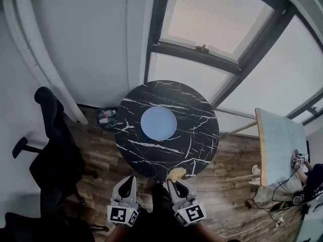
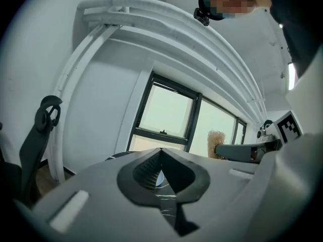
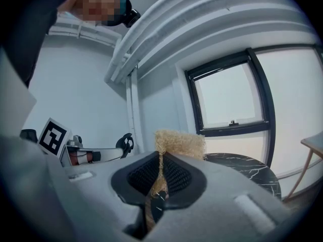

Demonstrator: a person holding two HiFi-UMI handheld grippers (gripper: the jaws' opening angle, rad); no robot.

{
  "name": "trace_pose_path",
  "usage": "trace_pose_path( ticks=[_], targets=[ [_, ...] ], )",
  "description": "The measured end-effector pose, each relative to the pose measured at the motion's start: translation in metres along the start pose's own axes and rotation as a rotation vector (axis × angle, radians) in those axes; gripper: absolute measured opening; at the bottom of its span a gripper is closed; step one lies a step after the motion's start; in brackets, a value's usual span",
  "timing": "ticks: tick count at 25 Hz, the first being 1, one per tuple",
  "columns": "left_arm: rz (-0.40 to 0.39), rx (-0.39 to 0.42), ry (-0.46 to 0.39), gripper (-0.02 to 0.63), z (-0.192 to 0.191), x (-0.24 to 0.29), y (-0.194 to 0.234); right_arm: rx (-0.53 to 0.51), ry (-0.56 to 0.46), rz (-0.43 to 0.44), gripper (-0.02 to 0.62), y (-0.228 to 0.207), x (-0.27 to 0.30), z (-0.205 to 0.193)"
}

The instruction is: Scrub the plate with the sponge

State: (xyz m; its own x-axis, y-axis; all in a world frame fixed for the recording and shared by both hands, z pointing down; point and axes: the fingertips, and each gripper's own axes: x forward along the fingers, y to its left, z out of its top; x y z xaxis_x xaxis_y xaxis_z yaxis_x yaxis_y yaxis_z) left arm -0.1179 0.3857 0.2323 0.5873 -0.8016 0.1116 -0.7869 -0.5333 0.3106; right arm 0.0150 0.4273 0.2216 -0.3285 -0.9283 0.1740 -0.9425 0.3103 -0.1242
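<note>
A pale blue plate (image 1: 158,123) sits on the marble table (image 1: 194,137); right tongs (image 1: 172,183) apparently pinch a sponge (image 1: 176,174).

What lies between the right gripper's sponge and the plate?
Only bare tabletop separates sponge from plate; the head view shows it.

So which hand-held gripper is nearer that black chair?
Left. The left hand-held gripper hangs beside the black chair; the right hand-held gripper, holding the sponge, is farther off.
</note>
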Motion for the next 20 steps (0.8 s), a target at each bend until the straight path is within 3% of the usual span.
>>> trace_pose_path(
  ticks=[11, 20],
  targets=[
    [0.061, 0.010, 0.039, 0.000, -0.004, 0.124, -0.012, 0.001, 0.011, 0.103, 0.021, -0.101, 0.069, 0.019],
    [0.150, -0.028, 0.163, 0.000, -0.041, 0.183, 0.009, 0.010, 0.052, 0.167, 0.021, -0.144, 0.106, 0.016]
  ],
)
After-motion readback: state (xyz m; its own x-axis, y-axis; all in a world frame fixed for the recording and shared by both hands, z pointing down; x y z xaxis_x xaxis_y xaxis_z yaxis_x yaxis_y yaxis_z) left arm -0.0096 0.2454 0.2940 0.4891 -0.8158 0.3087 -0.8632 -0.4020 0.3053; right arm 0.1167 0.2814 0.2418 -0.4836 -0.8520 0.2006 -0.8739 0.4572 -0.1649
